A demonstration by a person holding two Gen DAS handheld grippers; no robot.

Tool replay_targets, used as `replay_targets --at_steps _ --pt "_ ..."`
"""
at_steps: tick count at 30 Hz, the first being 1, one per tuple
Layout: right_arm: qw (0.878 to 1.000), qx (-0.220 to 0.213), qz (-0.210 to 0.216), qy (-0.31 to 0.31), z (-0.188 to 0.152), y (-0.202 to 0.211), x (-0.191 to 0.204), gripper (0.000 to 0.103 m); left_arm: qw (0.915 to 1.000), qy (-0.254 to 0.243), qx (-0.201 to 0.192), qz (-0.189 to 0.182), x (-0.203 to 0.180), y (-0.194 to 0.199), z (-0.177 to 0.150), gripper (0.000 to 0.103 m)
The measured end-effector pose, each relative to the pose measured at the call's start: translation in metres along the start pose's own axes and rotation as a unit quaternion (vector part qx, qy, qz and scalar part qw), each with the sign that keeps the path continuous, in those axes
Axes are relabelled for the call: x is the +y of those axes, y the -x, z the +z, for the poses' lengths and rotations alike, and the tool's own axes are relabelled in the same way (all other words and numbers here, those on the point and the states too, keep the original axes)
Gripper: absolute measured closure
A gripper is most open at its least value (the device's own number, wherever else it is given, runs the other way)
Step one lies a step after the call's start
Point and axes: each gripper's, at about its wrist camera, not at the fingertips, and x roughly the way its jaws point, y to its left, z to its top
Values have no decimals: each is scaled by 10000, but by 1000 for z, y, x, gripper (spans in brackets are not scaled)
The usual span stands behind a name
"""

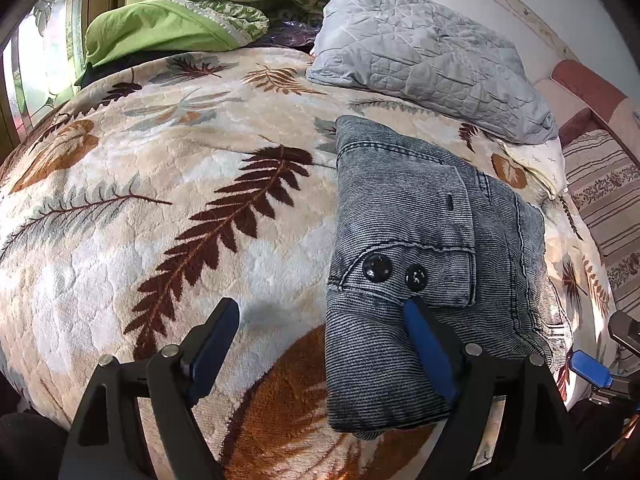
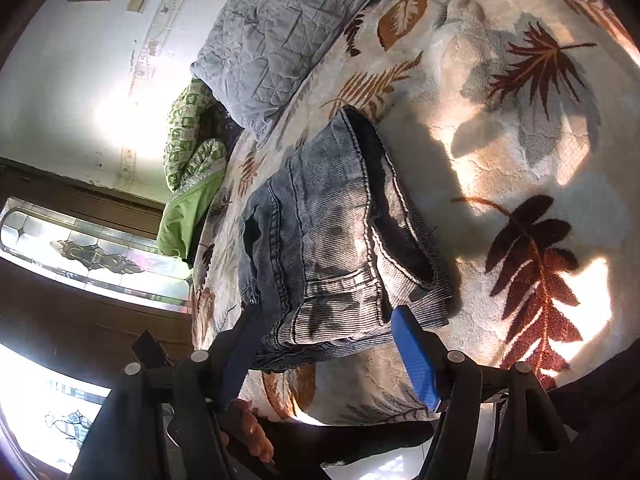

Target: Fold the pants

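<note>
Jeans (image 1: 424, 240) of washed grey-blue ribbed denim lie folded into a compact stack on the leaf-patterned blanket (image 1: 160, 200), near a grey quilted pillow (image 1: 424, 52). Two black snap buttons (image 1: 396, 272) sit on a flap facing the left gripper (image 1: 320, 344), whose jaws stand wide, one blue finger over the denim, nothing pinched. The right gripper (image 2: 324, 344) is parted too, its fingers flanking the stack's near edge (image 2: 340, 336) without squeezing it.

No text, label, brand or number can be read; the marks on the pants' (image 1: 424, 248) 2 black buttons (image 1: 377, 267), just ahead of the left claw (image 1: 320, 320), are too small to make out.
</note>
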Motion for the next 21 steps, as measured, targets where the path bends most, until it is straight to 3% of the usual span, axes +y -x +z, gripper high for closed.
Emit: replay_targets --at_steps 2,5,7,10,12,13,19,21 --pt "9998 10 -61 198 1 -5 8 35 10000 16 5 -9 0 0 1 18" --pt "9962 -29 -720 497 7 -17 9 36 10000 14 -3 -30 1 0 0 18" --pt "9968 174 -665 420 11 -29 1 37 10000 3 -17 -32 1 0 0 18" --pt "9962 383 -551 553 10 -38 3 58 10000 34 -14 -33 2 -1 0 17" --pt "9922 484 -809 817 9 -42 8 87 10000 52 -13 -26 2 -2 0 15" --pt "9899 539 -934 917 9 -44 10 90 10000 48 -20 -22 2 -2 0 15" --pt "9667 123 -1547 2036 9 -22 50 95 9999 5 -93 -77 2 6 3 15" --pt "9581 -9 -1709 2300 11 -14 59 95 9991 -44 -403 -95 -3 22 7 15"
